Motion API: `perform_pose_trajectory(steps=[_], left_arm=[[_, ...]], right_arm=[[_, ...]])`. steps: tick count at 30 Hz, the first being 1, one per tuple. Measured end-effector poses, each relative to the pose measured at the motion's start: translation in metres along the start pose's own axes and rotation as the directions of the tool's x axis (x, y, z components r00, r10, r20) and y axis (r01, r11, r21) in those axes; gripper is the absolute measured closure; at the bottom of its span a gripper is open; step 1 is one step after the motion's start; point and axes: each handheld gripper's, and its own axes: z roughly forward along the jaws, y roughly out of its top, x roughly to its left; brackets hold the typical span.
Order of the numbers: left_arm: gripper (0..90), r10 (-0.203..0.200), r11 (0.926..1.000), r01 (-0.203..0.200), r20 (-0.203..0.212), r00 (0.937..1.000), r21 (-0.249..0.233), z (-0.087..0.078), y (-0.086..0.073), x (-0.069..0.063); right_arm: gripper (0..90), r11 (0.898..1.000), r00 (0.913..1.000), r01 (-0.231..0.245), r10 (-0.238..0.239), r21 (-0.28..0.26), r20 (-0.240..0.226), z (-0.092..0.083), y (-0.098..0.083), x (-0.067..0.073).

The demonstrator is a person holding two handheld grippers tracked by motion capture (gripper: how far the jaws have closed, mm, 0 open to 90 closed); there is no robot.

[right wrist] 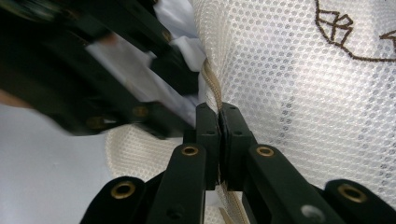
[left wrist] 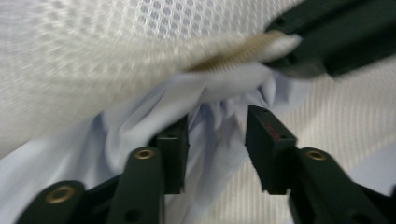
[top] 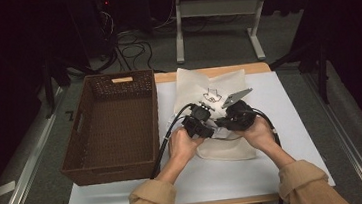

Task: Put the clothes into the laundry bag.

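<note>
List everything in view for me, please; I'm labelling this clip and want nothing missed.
mesh bag: one, cream with a dark line drawing, on the table's middle, its zip edge pinched
cloth: one, pale blue-white, bunched at the bag's opening
basket: one, brown woven, on the table's left
table: one, white sheet over wood
desk frame: one, white, on the floor beyond
cables: several, dark, on the floor beyond
left gripper: one, black, jaws apart around the cloth
right gripper: one, black, shut on the bag's edge
hands: two, tan sleeves, near edge
</note>
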Motion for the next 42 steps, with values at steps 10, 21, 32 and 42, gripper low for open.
perform_pose_trajectory(steps=[10, 21, 32, 42], left_arm=[[44.3, 0.046, 0.9909, -0.024, -0.162, 0.9857, 0.133, -0.037, -0.009, 0.004], [58.9, 0.082, 0.9519, -0.02, -0.193, 0.9778, 0.306, -0.002, -0.012, 0.015], [89.7, 0.044, 0.9773, -0.031, -0.06, 0.9972, 0.21, -0.005, -0.01, 0.017], [90.0, -0.068, 0.9975, 0.07, 0.109, 0.9917, -0.01, 0.014, -0.005, 0.024]], right_arm=[[88.4, 1.0, 1.0, 0.0, 0.0, -0.001, 0.005, 0.001, 0.001, 0.0], [88.4, 1.0, 1.0, -0.008, 0.008, 0.003, 0.005, 0.002, 0.001, -0.002], [88.4, 1.0, 0.9999, -0.011, 0.011, 0.002, 0.001, 0.002, 0.001, -0.001], [88.4, 1.0, 0.9999, 0.013, -0.013, 0.009, -0.01, 0.001, 0.002, 0.003]])
